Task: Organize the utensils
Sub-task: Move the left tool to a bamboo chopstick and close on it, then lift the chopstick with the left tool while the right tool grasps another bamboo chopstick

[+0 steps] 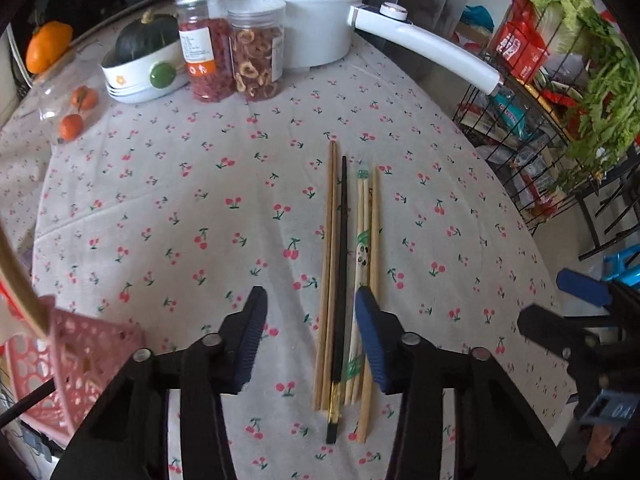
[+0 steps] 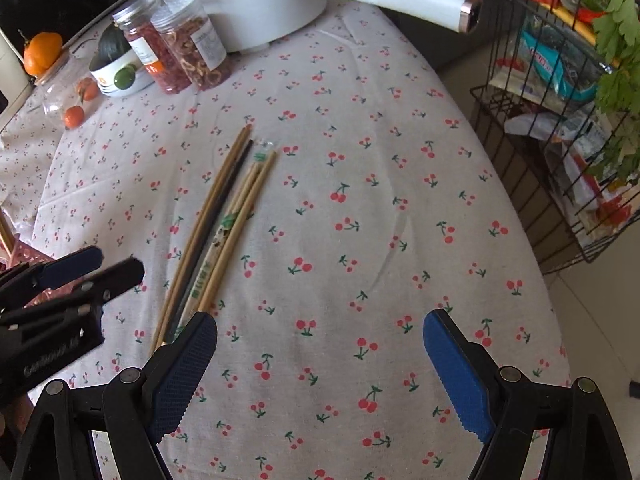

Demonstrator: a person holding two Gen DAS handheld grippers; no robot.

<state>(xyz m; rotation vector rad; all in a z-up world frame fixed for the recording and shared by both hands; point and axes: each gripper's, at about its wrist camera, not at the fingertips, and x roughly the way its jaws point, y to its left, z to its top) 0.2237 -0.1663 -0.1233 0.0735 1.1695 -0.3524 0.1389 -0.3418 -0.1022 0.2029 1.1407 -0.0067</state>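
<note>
Several chopsticks (image 1: pixel 344 264) lie side by side on the cherry-print tablecloth (image 1: pixel 180 208): plain wooden ones, one black one (image 1: pixel 341 280) and panda-printed ones (image 1: pixel 362 248). My left gripper (image 1: pixel 311 300) is open just above their near ends, one finger on each side. In the right wrist view the chopsticks (image 2: pixel 216 232) lie left of my right gripper (image 2: pixel 320 326), which is open and empty over bare cloth. The left gripper (image 2: pixel 96 268) shows at that view's left edge. A pink basket (image 1: pixel 76 360) holding a wooden stick sits at the lower left.
At the back stand a white pot (image 1: pixel 296 12) with a long handle (image 1: pixel 428 46), two jars (image 1: pixel 232 52), a bowl with a squash (image 1: pixel 140 68) and small oranges (image 1: pixel 78 112). A wire rack (image 1: pixel 552 120) with packets and greens stands past the table's right edge.
</note>
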